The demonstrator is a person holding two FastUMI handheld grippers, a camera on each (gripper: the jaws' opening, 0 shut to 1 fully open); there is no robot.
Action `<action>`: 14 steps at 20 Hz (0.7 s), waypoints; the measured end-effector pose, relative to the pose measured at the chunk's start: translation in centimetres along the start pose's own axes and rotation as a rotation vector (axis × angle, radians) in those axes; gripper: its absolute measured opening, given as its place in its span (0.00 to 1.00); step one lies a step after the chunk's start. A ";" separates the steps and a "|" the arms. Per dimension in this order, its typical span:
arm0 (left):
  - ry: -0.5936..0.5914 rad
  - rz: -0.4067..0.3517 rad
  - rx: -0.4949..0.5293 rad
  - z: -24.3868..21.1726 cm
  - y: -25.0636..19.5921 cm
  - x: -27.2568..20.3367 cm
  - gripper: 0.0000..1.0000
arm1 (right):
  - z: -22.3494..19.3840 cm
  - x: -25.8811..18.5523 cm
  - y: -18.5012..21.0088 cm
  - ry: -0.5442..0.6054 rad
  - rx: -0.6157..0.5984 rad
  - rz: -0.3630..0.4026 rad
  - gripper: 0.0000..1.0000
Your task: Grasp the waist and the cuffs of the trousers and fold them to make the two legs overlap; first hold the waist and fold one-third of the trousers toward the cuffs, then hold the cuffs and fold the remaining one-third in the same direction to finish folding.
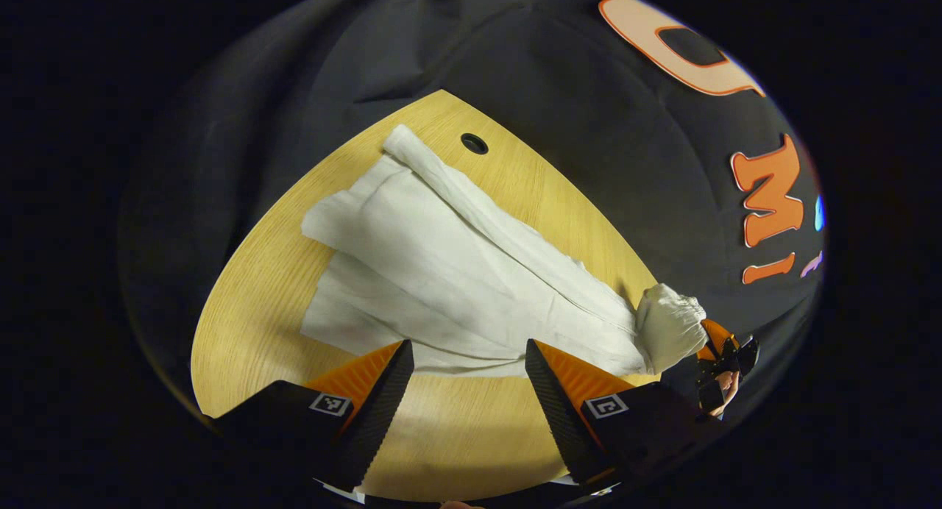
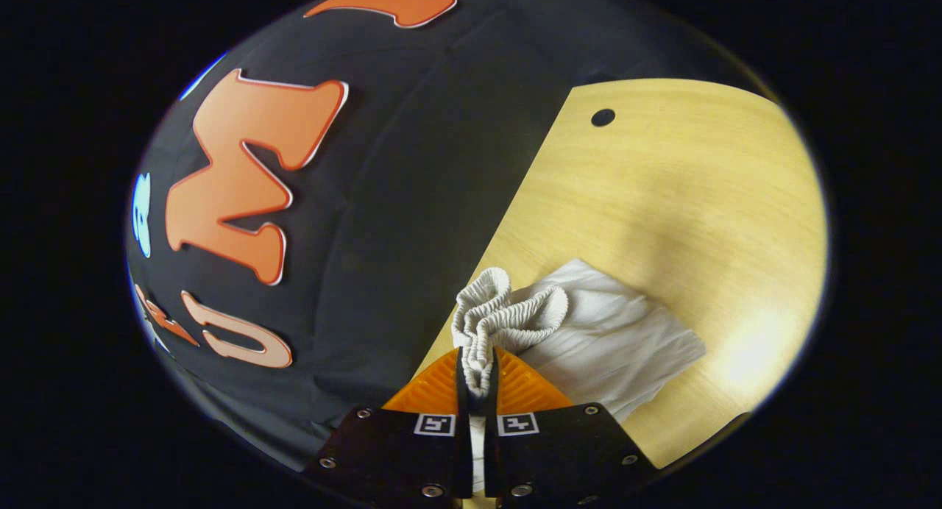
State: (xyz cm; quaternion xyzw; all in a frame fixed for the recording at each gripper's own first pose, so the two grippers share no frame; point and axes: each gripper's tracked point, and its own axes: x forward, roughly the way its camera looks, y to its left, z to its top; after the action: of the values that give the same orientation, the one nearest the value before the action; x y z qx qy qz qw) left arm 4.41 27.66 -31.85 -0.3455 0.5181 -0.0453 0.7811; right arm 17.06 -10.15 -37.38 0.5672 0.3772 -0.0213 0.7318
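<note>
Across the left gripper view, a pair of white, crinkled cloth trousers [image 1: 456,273] lies spread on a pale wooden table [image 1: 250,303] with a curved edge. The legs fan out flat toward the table's far side, where a small dark round hole [image 1: 475,143] sits in the wood just beyond one cuff. The gathered elastic waist [image 1: 668,325] is bunched at the table's right edge and lifted off the surface. Just beyond it the right gripper [image 1: 717,351] shows with a hand [image 1: 725,388] behind it. At the bottom of this view the left gripper [image 1: 469,373] has its fingers spread wide with nothing between them, hanging above bare wood just short of the trousers' near edge.

Low in the right gripper view, the right gripper [image 2: 477,380] has its fingers drawn close together, and both press on the ruffled waistband [image 2: 500,314], which puffs up in folds above the fingertips. Behind it, the trouser fabric [image 2: 618,340] trails down onto the table [image 2: 699,193], near its edge beside the black booth cloth. The hole [image 2: 603,117] shows far up the tabletop, well apart from the fabric.
</note>
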 end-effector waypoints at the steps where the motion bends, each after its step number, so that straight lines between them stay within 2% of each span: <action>1: 0.002 -0.003 -0.014 0.1 0.4 0.0 0.99 | 0.2 -0.2 0.1 0.016 -0.010 0.001 0.06; 5: 0.004 -0.016 -0.077 0.2 2.2 0.1 1.00 | 0.0 -0.2 -0.1 0.069 -0.045 -0.001 0.06; 10: 0.007 -0.042 -0.150 0.1 3.3 0.0 0.99 | -0.1 -0.3 -0.2 0.133 -0.071 -0.059 0.07; 14: 0.006 -0.045 -0.195 -0.2 4.3 0.2 0.99 | 0.0 -0.6 -0.7 0.216 -0.075 -0.062 0.17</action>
State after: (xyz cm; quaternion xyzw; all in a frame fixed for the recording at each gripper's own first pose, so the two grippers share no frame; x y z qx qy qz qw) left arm 3.12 30.79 -34.60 -0.4314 0.5147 -0.0132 0.7408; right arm 16.30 -10.59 -37.62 0.5263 0.4718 0.0315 0.7067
